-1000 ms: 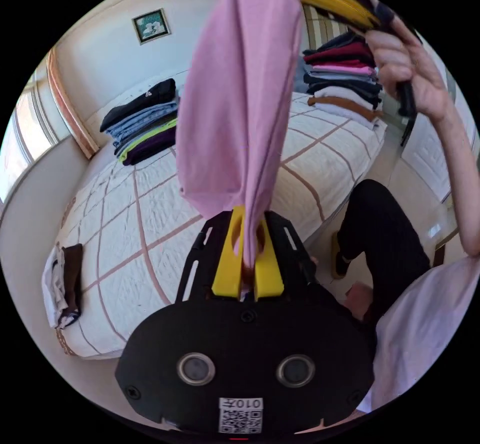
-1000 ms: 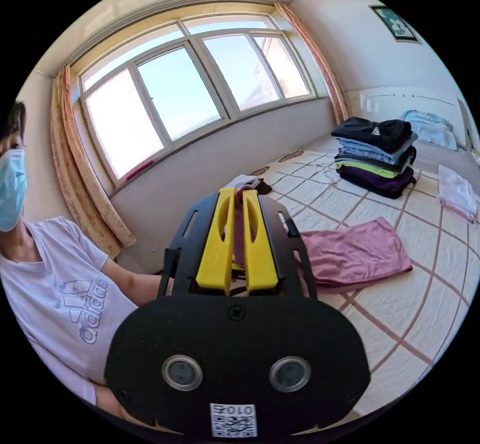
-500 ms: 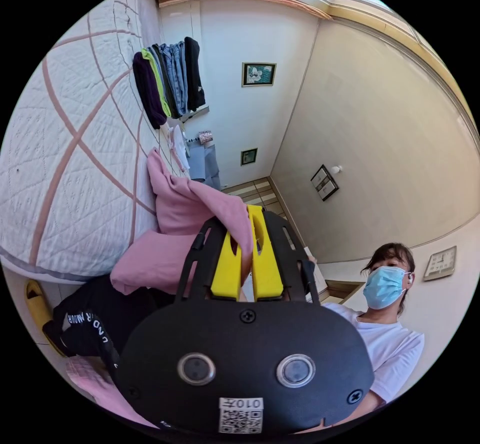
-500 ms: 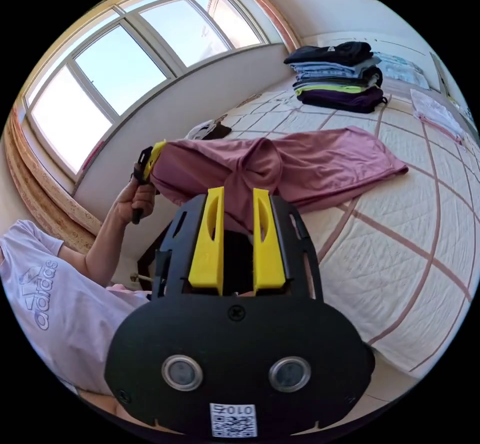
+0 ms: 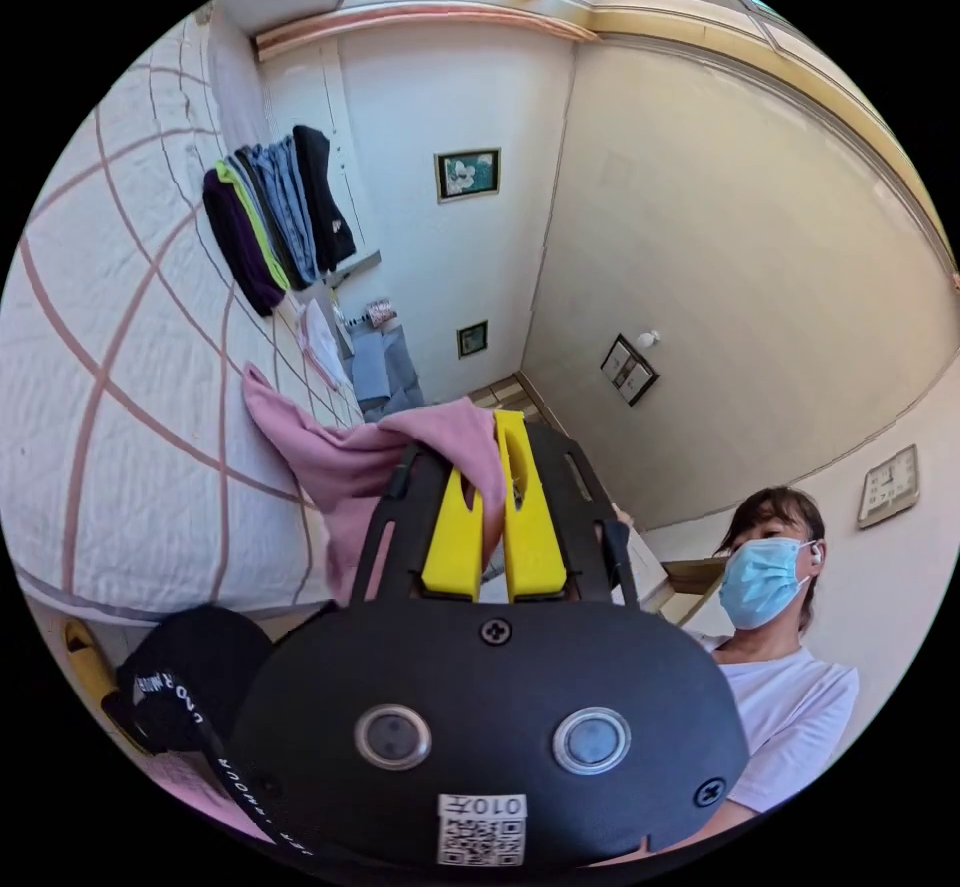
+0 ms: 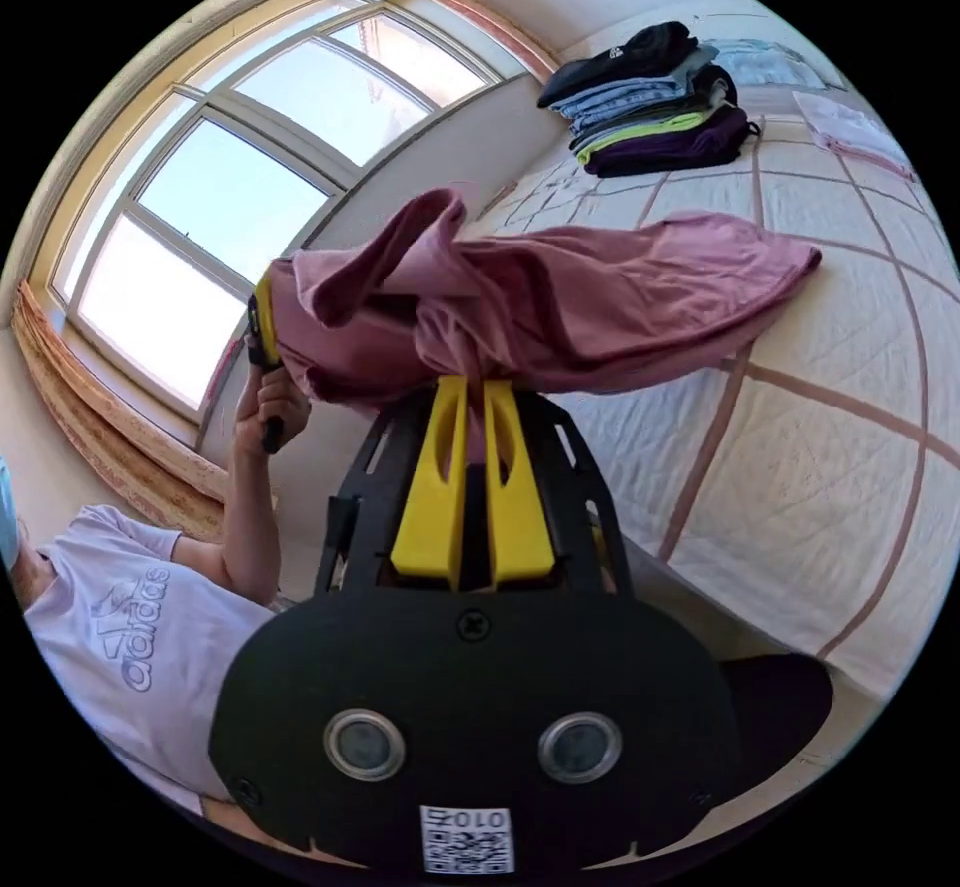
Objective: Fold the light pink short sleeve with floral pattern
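Item: pink shirt (image 6: 600,297), both ends pinched.
We held it in the left tool (image 5: 490,527) and right tool (image 6: 470,487), jaws closed; since lowered, its far end lay on the bed (image 6: 830,487).

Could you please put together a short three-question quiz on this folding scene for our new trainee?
1. True or false: the right gripper is shut on the pink shirt.
2. Where does the shirt's far end rest: A) floor, B) bed, C) windowsill?
3. What lies at the far end of the bed?

Key: 1 true. 2 B. 3 a stack of folded clothes.
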Available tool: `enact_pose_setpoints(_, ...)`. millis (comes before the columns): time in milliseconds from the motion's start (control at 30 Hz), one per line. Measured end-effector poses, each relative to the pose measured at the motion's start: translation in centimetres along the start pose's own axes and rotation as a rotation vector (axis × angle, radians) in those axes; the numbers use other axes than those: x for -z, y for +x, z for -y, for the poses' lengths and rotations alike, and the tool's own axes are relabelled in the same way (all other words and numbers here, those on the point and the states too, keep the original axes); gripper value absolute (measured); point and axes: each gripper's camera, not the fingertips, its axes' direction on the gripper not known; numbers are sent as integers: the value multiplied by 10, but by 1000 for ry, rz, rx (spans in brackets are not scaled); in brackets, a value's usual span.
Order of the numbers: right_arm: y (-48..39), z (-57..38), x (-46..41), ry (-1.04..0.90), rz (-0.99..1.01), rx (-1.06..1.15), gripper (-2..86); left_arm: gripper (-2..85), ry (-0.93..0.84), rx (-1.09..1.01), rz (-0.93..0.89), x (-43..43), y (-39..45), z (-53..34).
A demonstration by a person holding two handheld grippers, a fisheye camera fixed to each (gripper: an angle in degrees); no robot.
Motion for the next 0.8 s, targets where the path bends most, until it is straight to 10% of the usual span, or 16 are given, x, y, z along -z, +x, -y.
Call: enact_pose_setpoints(800,-180,-52,209,591,-574,322,21,62,-64,-460,0,-64,190,32)
